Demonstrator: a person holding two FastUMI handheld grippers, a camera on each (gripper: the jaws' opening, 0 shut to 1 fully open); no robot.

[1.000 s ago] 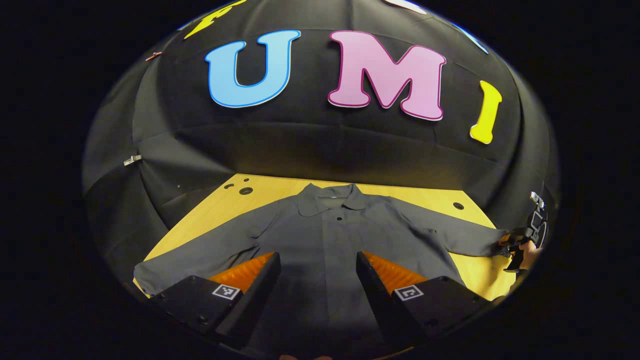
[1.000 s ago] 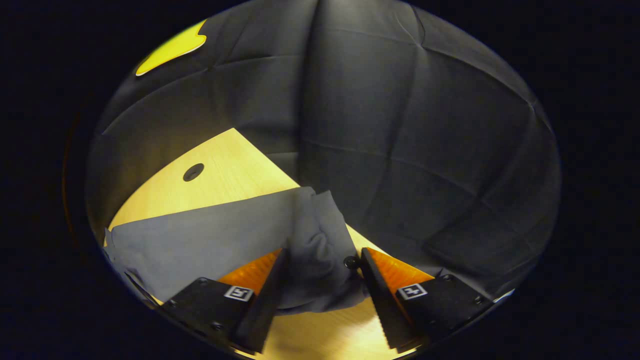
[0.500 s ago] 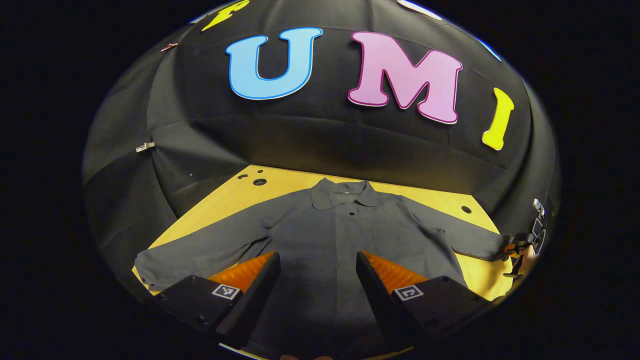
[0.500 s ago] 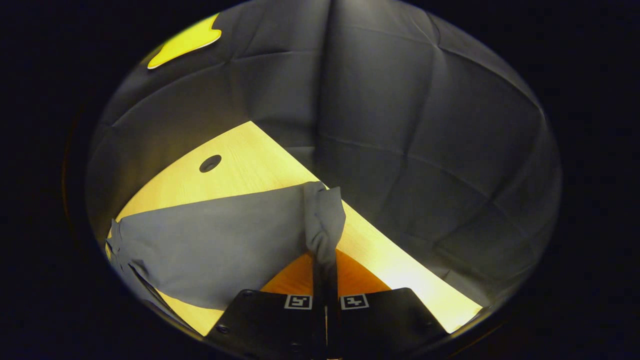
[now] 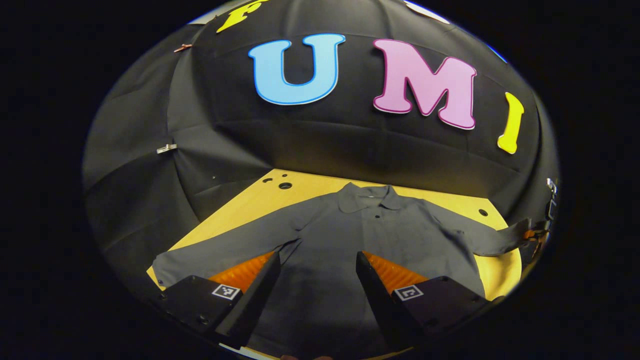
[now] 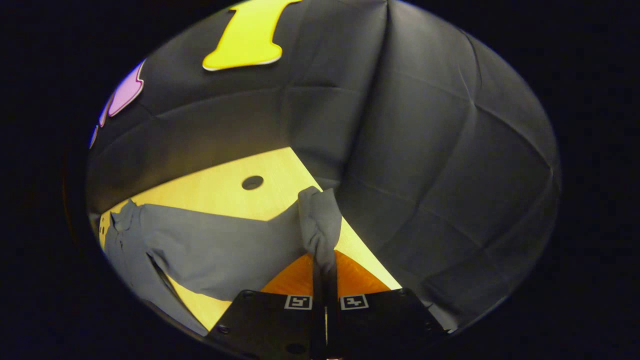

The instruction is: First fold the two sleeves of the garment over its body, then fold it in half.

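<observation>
The right tool (image 6: 324, 272) is clamped on the cuff of the garment's right sleeve (image 6: 320, 220), both fingers pressed together with the bunched cloth rising from between them. Pinching the very end of the sleeve, it seems, lets the whole length follow when it is carried over the body. From that grip the sleeve runs away to the tool's left, sagging toward the bench (image 6: 220, 192), with the rest of the garment beyond it at the far left.

The left tool (image 5: 316, 272) hangs wide open and empty over the garment (image 5: 350, 240), likely waiting its turn. The lower body of the garment lies directly ahead and below between its fingers, collar farther ahead, the left sleeve (image 5: 225, 247) spread flat off to the tool's left, untouched.
</observation>
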